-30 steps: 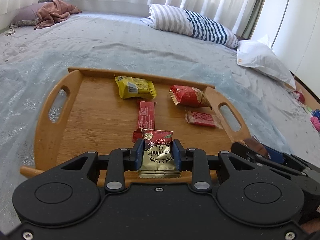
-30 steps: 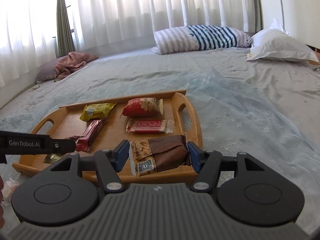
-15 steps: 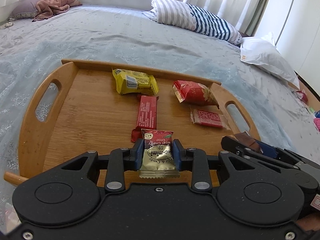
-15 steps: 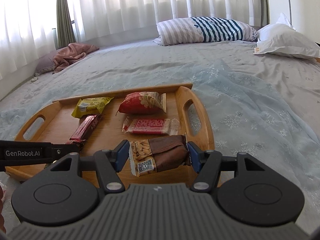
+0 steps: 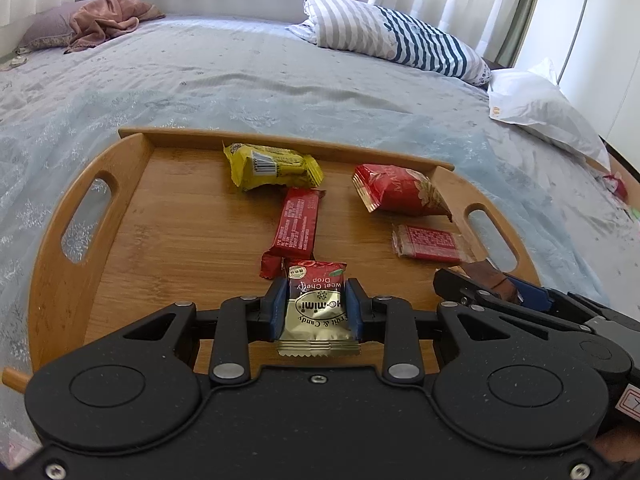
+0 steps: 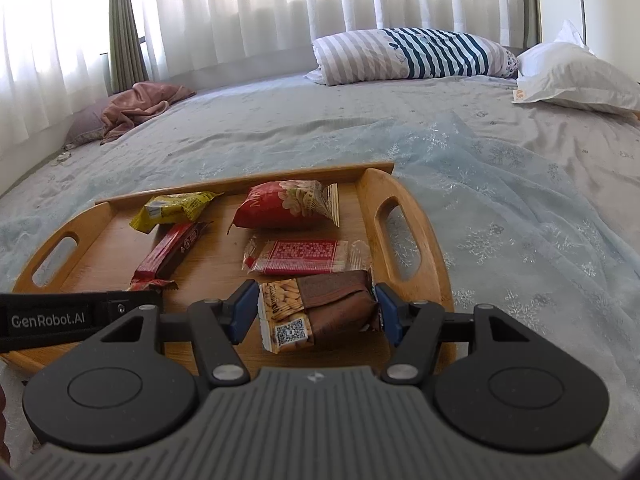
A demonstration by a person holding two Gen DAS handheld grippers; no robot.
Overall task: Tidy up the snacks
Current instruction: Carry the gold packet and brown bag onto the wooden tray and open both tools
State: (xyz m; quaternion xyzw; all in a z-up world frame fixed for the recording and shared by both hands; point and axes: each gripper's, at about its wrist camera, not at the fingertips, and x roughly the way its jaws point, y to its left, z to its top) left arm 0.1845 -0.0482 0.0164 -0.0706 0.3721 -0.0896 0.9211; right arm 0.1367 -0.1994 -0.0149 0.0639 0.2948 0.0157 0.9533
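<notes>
A bamboo tray lies on the bed. On it are a yellow packet, a long red bar, a red peanut bag and a flat red wafer pack. My left gripper is shut on a small red-and-gold candy sachet, held above the tray's near middle. My right gripper is shut on a brown peanut snack pack, held above the tray's near right corner; in the left wrist view the right gripper shows at right.
The tray sits on a pale blue sheer cloth over a grey bedspread. A striped pillow and a white pillow lie at the far side. A pink blanket is bunched at the far left.
Both grippers have moved forward and slightly down over the tray, which now looks larger and nearer. Each still holds its snack.
</notes>
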